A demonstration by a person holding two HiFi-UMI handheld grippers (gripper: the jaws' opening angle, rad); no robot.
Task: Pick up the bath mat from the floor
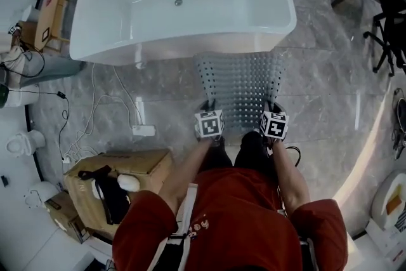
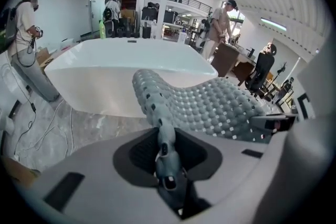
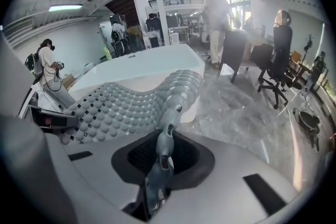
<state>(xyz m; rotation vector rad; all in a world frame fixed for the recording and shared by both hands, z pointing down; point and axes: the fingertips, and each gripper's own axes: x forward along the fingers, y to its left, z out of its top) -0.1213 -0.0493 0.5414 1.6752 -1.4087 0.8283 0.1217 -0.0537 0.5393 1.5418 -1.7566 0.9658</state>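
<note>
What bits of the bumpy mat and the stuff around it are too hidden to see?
- Head view: the bath mat's near edge, behind the left tool and right tool gripping it.
- Left gripper view and right gripper view: the floor under the mat, covered by the mat itself.
- Head view: part of the cardboard box, behind the person's shoulder.

marble floor (image 1: 330,73), bathtub (image 1: 184,3), cardboard box (image 1: 136,165), cables (image 1: 95,114)

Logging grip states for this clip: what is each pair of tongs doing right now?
Left tongs: closed on an edge of the bath mat.
Right tongs: closed on the bath mat's opposite edge.
</note>
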